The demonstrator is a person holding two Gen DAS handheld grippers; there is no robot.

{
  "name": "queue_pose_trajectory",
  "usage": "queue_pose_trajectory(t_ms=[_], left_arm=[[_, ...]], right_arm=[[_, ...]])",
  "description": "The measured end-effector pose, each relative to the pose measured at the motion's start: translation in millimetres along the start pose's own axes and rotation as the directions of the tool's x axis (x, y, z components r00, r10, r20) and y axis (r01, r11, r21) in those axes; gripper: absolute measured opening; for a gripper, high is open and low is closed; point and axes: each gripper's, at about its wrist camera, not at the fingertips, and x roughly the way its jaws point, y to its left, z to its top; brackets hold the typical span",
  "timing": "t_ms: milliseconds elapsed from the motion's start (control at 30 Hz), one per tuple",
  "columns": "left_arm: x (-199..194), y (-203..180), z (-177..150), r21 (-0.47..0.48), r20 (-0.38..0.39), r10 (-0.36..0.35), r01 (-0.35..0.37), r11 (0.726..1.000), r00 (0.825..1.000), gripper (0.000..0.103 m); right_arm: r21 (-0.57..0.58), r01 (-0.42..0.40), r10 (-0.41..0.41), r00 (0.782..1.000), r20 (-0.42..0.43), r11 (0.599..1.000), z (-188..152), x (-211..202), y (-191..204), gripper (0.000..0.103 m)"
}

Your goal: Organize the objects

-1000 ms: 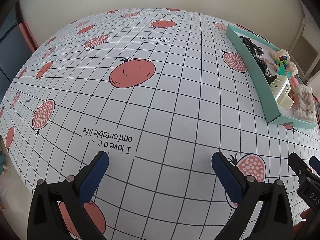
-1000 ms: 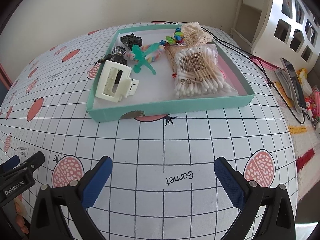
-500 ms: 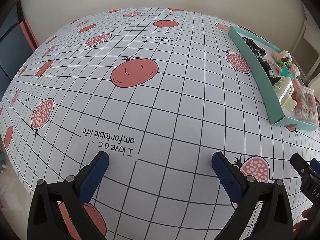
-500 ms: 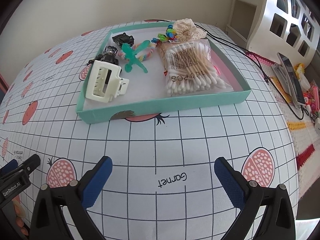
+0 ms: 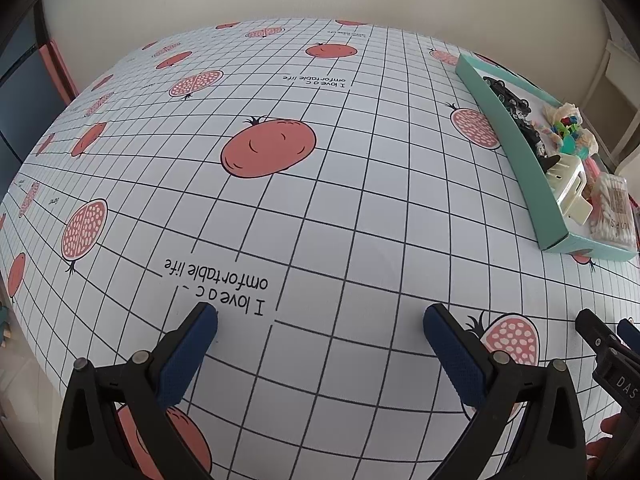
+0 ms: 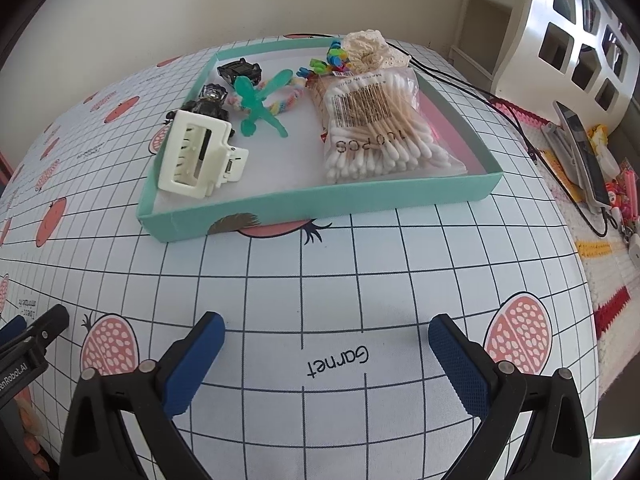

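Right gripper (image 6: 326, 330) moved closer to the tray (image 6: 320, 208); left gripper (image 5: 320, 318) barely shifted. Both wide open, empty. Items all in tray; likely finishing.

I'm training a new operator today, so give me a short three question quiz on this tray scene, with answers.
1. True or false: the right tool is shut on the cream hair clip.
2. What is printed on the cotton swab bag: A) 100 PCS, B) 50 PCS, C) nothing?
3. Fill in: the green dragonfly toy lies inside the ____ tray.

Key: 1. False, both tools are open and hold nothing, left tool too. 2. A. 3. Teal.
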Motion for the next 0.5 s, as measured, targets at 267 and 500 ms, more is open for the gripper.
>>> queue_pose_trajectory(t_ms=[267, 500], left_arm=[[-1.2, -2.7, -1.1, 0.007, 0.018, -0.003, 0.003, 1.0, 1.0, 0.103], [-1.1, -6.2, -1.6, 0.02, 0.03, -0.009, 0.009, 1.0, 1.0, 0.103]], right_arm=[[0.001, -0.011, 0.011, 1.0, 0.016, 1.0, -0.6, 1.1, 1.7, 0.103], [-0.003, -0.012, 0.012, 1.0, 0.028, 1.0, -1.4, 1.1, 2.3, 0.103]])
